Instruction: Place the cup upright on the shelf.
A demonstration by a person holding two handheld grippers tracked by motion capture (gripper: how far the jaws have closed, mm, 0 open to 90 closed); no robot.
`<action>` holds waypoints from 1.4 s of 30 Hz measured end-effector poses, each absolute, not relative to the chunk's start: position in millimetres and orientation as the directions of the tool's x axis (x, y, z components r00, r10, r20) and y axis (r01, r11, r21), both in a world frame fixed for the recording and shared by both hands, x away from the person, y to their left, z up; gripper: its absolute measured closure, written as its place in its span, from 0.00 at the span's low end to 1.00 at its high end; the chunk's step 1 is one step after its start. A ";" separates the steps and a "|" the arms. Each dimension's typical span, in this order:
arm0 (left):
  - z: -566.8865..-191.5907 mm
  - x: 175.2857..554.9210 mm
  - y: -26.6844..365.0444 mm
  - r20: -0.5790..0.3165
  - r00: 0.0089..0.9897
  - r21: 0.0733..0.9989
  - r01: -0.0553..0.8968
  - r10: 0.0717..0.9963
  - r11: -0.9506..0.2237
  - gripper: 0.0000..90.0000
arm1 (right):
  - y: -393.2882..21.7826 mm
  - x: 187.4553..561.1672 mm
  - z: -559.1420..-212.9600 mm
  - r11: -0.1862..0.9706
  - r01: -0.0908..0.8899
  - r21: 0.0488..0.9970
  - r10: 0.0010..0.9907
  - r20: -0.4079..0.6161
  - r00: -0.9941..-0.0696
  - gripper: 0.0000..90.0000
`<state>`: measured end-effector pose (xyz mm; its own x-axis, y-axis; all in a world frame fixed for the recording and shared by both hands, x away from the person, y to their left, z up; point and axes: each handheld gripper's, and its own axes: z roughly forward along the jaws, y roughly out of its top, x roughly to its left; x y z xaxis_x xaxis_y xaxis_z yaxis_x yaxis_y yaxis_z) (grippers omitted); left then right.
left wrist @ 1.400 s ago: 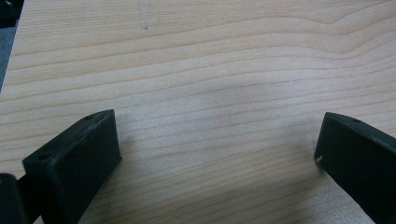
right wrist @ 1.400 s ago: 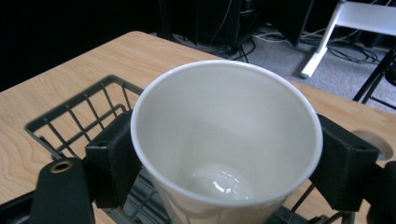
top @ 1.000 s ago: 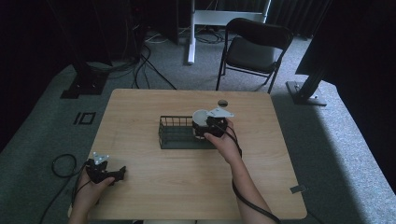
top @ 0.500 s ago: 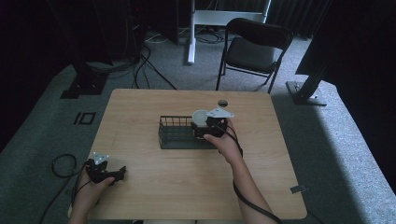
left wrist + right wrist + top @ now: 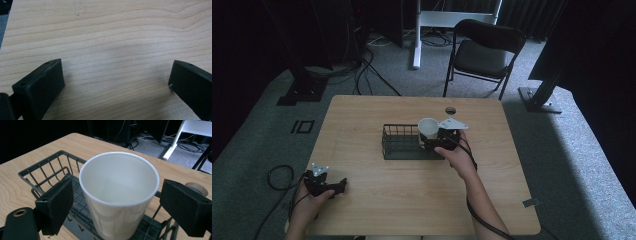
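Paper cup [image 5: 119,195] upright, mouth up

Wooden table [image 5: 377,205] in a dim room, grey carpet all around. Roughly in the middle there's a dark wire basket [image 5: 404,142], and a white paper cup [image 5: 428,127] sits upright at its right end. The right gripper [image 5: 432,142] is right up against that cup, hand wrapped round it from the near side, grey plate on top, but can't tell from up here how the jaws stand. The left gripper [image 5: 343,183] is way off at the near left corner, lying low on the tabletop, well apart from the basket. There's a small round hole [image 5: 450,110] in the table just past the cup. A black folding chair [image 5: 482,52] stands beyond the far edge.
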<state>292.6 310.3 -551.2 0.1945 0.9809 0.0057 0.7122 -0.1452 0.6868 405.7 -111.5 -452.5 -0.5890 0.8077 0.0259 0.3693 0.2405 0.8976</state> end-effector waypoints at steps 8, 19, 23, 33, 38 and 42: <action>-551.2 292.6 310.3 0.005 0.195 0.687 0.712 0.981 -0.145 0.00 | -121.0 395.0 -451.2 0.234 0.358 0.904 0.807 0.025 -0.590 0.13; -551.2 292.6 310.3 0.006 0.195 0.686 0.712 0.981 -0.146 0.00 | -135.7 381.3 -450.0 0.226 0.343 0.912 0.812 0.018 -0.583 0.13; -551.2 292.5 310.2 0.005 0.194 0.687 0.712 0.981 -0.145 0.00 | -141.0 377.0 -451.3 0.230 0.344 0.910 0.812 0.015 -0.583 0.13; -551.2 292.5 310.3 0.006 0.195 0.687 0.712 0.981 -0.146 0.00 | -158.0 368.5 -461.8 0.230 0.354 0.907 0.823 0.013 -0.569 0.13; -551.2 292.5 310.3 0.006 0.195 0.686 0.712 0.981 -0.146 0.00 | -166.2 364.3 -466.4 0.224 0.361 0.905 0.828 0.018 -0.560 0.13; -551.2 292.5 310.3 0.006 0.195 0.687 0.712 0.981 -0.145 0.00 | -172.1 360.9 -471.0 0.224 0.365 0.904 0.831 0.019 -0.556 0.13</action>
<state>292.5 310.3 -551.2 0.1948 0.9808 0.0057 0.7122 -0.1455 0.6867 360.9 -172.1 -471.0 -0.5559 0.8311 0.0185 0.3646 0.2237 0.9039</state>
